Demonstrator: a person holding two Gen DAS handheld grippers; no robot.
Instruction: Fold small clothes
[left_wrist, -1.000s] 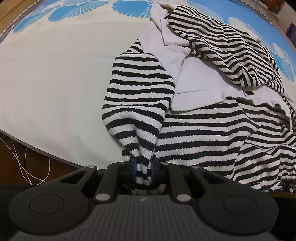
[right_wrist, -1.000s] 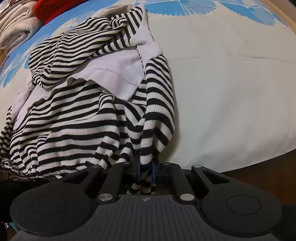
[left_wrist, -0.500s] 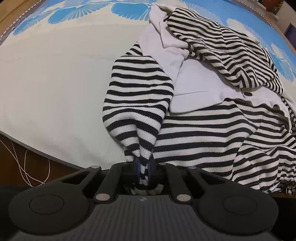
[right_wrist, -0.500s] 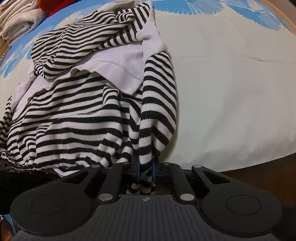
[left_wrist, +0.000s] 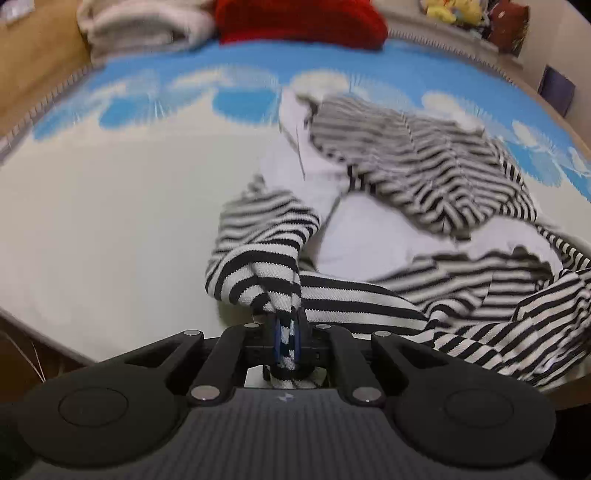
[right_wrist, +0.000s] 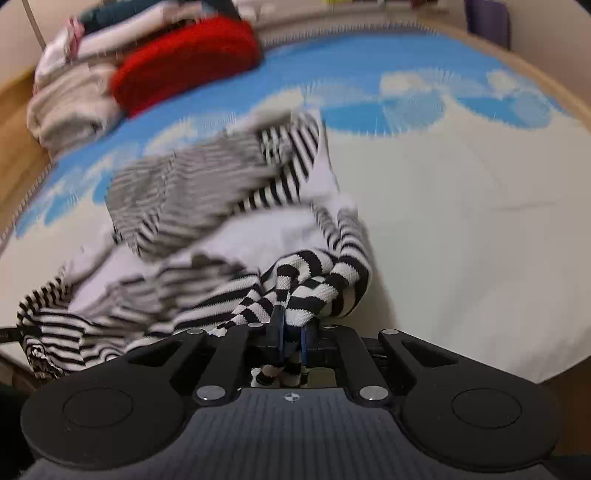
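The black-and-white striped knit garment with a plain white lining (left_wrist: 388, 229) lies rumpled on the cream, blue-patterned bedcover (left_wrist: 110, 206), near its front edge. At its left corner, the left gripper (left_wrist: 286, 334) is clamped on a bunched fold of stripes; at the right corner, the right gripper (right_wrist: 291, 338) pinches a similar twisted wad.

Likely trouble: each pinch takes in a thick, twisted clump rather than a flat hem, so an uneven pull could drag crooked layers along or let the cloth slip free. The loose far flap could also flop over during the fold.

Motion blur smears the far half of the garment, so its outline and any sleeves are unreadable. The near hem is cut off behind both gripper bodies. The red bundle (right_wrist: 184, 55) and pale folded pile (right_wrist: 70, 107) at the far left are blurred too.
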